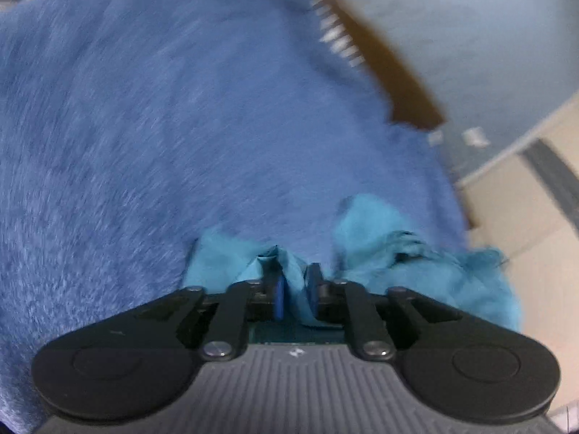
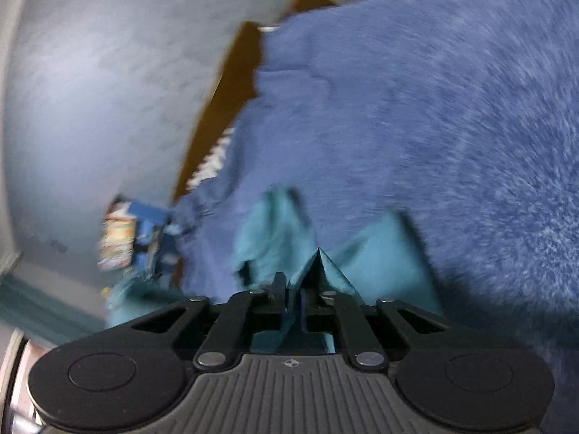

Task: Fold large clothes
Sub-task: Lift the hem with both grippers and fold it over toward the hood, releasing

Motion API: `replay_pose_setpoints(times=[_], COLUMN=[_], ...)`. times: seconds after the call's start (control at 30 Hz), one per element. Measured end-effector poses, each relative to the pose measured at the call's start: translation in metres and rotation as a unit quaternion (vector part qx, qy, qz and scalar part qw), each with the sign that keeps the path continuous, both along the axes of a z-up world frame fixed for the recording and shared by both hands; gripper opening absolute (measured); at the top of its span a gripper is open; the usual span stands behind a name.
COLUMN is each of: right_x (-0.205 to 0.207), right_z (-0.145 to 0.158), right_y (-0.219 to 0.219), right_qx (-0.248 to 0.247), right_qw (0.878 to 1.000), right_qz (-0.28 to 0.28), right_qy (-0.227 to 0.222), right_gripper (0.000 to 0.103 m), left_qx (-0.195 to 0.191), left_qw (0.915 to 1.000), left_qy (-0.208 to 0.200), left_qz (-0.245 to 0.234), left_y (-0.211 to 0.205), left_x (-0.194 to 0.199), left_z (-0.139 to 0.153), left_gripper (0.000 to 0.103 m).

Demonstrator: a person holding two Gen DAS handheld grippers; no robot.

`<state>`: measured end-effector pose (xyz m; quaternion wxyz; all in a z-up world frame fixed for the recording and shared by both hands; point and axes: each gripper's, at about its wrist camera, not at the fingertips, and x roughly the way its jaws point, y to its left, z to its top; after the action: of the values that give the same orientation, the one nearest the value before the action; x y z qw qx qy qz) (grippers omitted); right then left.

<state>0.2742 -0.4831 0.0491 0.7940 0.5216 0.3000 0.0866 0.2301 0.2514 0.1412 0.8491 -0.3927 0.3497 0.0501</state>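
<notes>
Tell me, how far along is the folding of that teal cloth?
Early or midway, at a guess. Nothing looks finished: no neat fold shows. In hand: the left gripper and right gripper each pinch a bunched bit of the teal cloth, held over the blue blanket. Both views are blurred, so it seems to be on the move. Left: laying it flat and making the folds.

One teal garment (image 1: 416, 264), one blue blanket (image 1: 181, 126)
</notes>
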Motion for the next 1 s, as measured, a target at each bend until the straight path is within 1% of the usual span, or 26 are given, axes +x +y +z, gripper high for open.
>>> replay_pose_setpoints(times=[0.03, 0.07, 0.1, 0.13, 0.17, 0.23, 0.27, 0.33, 0.4, 0.53, 0.63, 0.73, 0.77, 0.8, 0.83, 0.9, 0.97, 1.0], right_x=[0.007, 0.012, 0.015, 0.016, 0.014, 0.011, 0.008, -0.002, -0.012, -0.046, -0.084, -0.128, -0.142, -0.157, -0.170, -0.197, -0.212, -0.215], right_z=[-0.011, -0.023, -0.033, -0.041, -0.046, -0.054, -0.056, -0.055, -0.052, -0.035, -0.017, -0.005, -0.002, -0.002, -0.002, -0.002, -0.009, -0.012], right_y=[0.000, -0.001, 0.000, 0.001, 0.001, 0.001, 0.001, 0.000, -0.001, -0.001, 0.002, 0.011, 0.012, 0.014, 0.018, 0.024, 0.031, 0.033], right_qx=[-0.006, -0.013, -0.018, -0.025, -0.030, -0.033, -0.035, -0.043, -0.056, -0.092, -0.121, -0.147, -0.147, -0.142, -0.137, -0.122, -0.098, -0.089], right_qw=[1.000, 0.999, 0.998, 0.997, 0.997, 0.997, 0.997, 0.997, 0.997, 0.995, 0.992, 0.989, 0.989, 0.990, 0.990, 0.992, 0.995, 0.996], right_qz=[-0.014, -0.026, -0.034, -0.040, -0.041, -0.040, -0.037, -0.035, -0.035, -0.021, -0.009, -0.002, 0.001, 0.002, 0.000, -0.004, 0.001, 0.004], right_qy=[0.019, 0.038, 0.054, 0.065, 0.064, 0.059, 0.058, 0.052, 0.046, 0.032, 0.021, 0.015, 0.015, 0.015, 0.015, 0.016, 0.021, 0.023], right_gripper=[0.016, 0.020, 0.023, 0.023, 0.023, 0.022, 0.023, 0.029, 0.042, 0.046, 0.054, 0.063, 0.067, 0.069, 0.074, 0.082, 0.083, 0.083], left_qx=[0.002, 0.005, 0.012, 0.022, 0.020, 0.009, 0.013, 0.018, 0.021, 0.058, 0.064, 0.041, 0.027, 0.011, -0.005, -0.043, -0.070, -0.078], left_qw=[0.9996, 0.9990, 0.9987, 0.9984, 0.9986, 0.9992, 0.9989, 0.9988, 0.9989, 0.9981, 0.9978, 0.9984, 0.9984, 0.9981, 0.9975, 0.9960, 0.9947, 0.9941], left_qy=[0.026, 0.044, 0.049, 0.049, 0.044, 0.025, 0.018, 0.003, -0.002, -0.002, -0.005, -0.014, -0.016, -0.015, -0.014, -0.015, -0.016, -0.025], left_qz=[0.005, 0.010, 0.012, 0.017, 0.018, 0.029, 0.040, 0.046, 0.043, 0.021, 0.016, 0.036, 0.047, 0.059, 0.068, 0.077, 0.073, 0.072], left_y=[-0.001, -0.001, -0.001, -0.002, 0.001, 0.010, 0.014, 0.023, 0.026, 0.013, -0.005, -0.020, -0.024, -0.028, -0.033, -0.038, -0.044, -0.047], left_x=[0.007, 0.011, 0.012, 0.011, 0.008, -0.003, -0.012, -0.033, -0.052, -0.100, -0.138, -0.180, -0.193, -0.204, -0.212, -0.220, -0.216, -0.212], left_z=[-0.008, -0.016, -0.021, -0.023, -0.025, -0.025, -0.023, -0.018, -0.015, -0.009, -0.012, -0.022, -0.027, -0.032, -0.039, -0.053, -0.064, -0.068], left_gripper=[0.020, 0.029, 0.038, 0.039, 0.042, 0.053, 0.060, 0.062, 0.062, 0.062, 0.062, 0.064, 0.066, 0.067, 0.067, 0.068, 0.068, 0.068])
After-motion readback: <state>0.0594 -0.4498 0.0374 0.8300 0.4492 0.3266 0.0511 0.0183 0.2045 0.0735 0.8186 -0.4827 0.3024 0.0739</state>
